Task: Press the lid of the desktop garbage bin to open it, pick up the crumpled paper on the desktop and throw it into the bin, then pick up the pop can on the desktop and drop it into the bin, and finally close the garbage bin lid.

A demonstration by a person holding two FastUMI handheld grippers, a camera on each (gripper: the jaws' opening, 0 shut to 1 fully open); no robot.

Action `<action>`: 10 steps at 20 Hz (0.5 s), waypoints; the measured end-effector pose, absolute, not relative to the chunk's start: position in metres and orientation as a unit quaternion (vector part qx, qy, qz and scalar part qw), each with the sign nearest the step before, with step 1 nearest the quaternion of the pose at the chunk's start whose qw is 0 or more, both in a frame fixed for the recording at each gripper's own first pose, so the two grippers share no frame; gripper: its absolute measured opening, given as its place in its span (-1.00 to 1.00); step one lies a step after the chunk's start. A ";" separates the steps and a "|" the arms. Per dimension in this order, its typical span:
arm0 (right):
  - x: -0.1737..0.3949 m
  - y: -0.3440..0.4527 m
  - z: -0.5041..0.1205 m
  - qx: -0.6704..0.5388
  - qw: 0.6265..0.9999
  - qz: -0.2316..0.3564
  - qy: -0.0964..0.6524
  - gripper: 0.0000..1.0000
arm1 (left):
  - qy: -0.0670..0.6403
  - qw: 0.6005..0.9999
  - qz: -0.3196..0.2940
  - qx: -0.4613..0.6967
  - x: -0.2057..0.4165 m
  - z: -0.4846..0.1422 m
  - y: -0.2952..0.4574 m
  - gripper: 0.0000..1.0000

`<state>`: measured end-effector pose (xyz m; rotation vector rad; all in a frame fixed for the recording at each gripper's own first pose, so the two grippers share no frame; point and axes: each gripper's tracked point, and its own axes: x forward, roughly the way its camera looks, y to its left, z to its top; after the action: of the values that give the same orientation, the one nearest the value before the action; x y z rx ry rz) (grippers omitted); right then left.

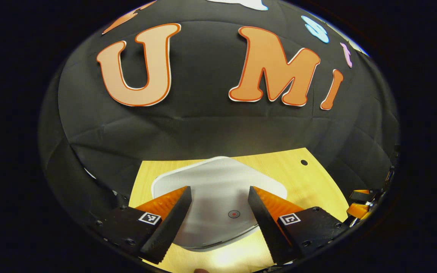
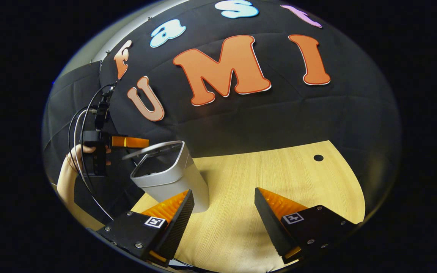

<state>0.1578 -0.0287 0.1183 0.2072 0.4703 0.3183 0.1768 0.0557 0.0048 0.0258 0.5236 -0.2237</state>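
- My left gripper (image 1: pixel 219 216) hangs directly above the garbage bin (image 1: pixel 218 182); its jaws are spread wide with nothing between them.
- In the left gripper view the bin lid (image 1: pixel 211 178) lies flat below me, and a small round mark (image 1: pixel 234 214) on it sits between the two fingers.
- I cannot tell from that view whether the fingertips touch the lid.
- My right gripper (image 2: pixel 224 206) is also spread wide and holds nothing; it hovers over bare wooden desktop (image 2: pixel 264 174).
- In the right gripper view the garbage bin (image 2: pixel 173 176) stands on the desktop at the left, just beyond my right gripper's left finger (image 2: pixel 176 214).
- The bin is a pale, rounded-square container that tapers toward its base.
- In that view the lid (image 2: pixel 152 148) appears slightly raised along the top rim; I cannot confirm how far.
- The left gripper (image 2: pixel 127 142) shows in the right gripper view just above the bin's top edge, held by a hand (image 2: pixel 78 151), with cables (image 2: pixel 80 125) looping from it.
- A small dark hole (image 2: pixel 318 157) marks the desktop's far right corner, well apart from the bin.
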 end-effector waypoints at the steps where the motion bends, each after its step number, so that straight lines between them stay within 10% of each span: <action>1: 0.157 -0.029 0.117 0.101 0.954 0.159 0.233 0.92 | 0.261 0.959 -0.108 0.017 0.174 -0.004 0.055 0.94; 10: 0.145 -0.030 0.112 0.122 0.947 0.174 0.242 0.92 | 0.234 0.968 -0.076 0.047 0.167 -0.042 0.057 0.95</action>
<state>0.1452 -0.0301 0.1116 0.2485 0.4921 0.3539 0.1667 0.0567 -0.0419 0.0957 0.4722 -0.1529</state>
